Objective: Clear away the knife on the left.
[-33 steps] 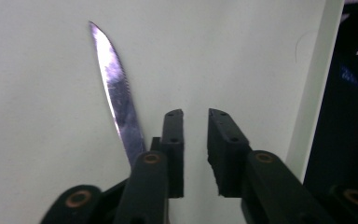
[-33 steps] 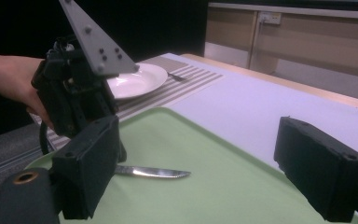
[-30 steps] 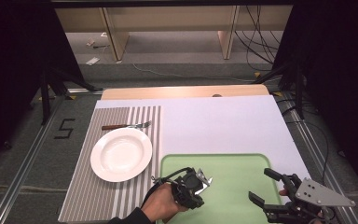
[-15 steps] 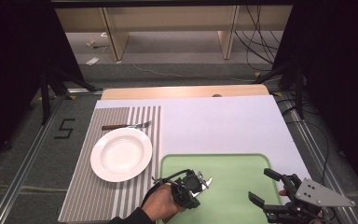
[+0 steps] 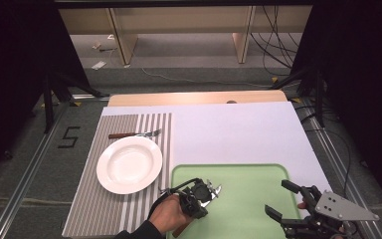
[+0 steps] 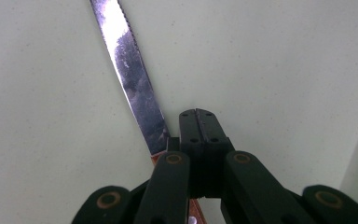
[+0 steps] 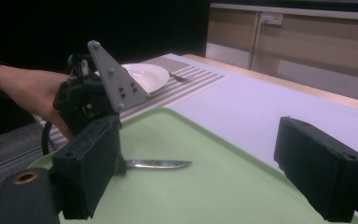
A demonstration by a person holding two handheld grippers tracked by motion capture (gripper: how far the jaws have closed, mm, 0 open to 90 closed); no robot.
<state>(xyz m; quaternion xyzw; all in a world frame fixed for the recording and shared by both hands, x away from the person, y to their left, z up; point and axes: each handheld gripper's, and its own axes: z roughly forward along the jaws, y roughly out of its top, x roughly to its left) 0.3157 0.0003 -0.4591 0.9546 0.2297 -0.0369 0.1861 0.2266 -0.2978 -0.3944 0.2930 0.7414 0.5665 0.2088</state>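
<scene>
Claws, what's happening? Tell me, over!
Left claw shut on knife handle, blade over green tray. Right claw open, empty. Nothing in the way.

The tray [image 5: 248, 199] is pale green, the plate [image 5: 129, 164] plain white. The placemat [image 5: 151, 127] has grey and white stripes. The knife [image 6: 130, 79] has a silver blade and a reddish-brown handle.

I see a lab recording bay: black curtains [image 5: 10, 74], loose floor cables [image 5: 278, 45], metal rails [image 5: 25, 184] flanking my table [image 5: 238, 132].
</scene>
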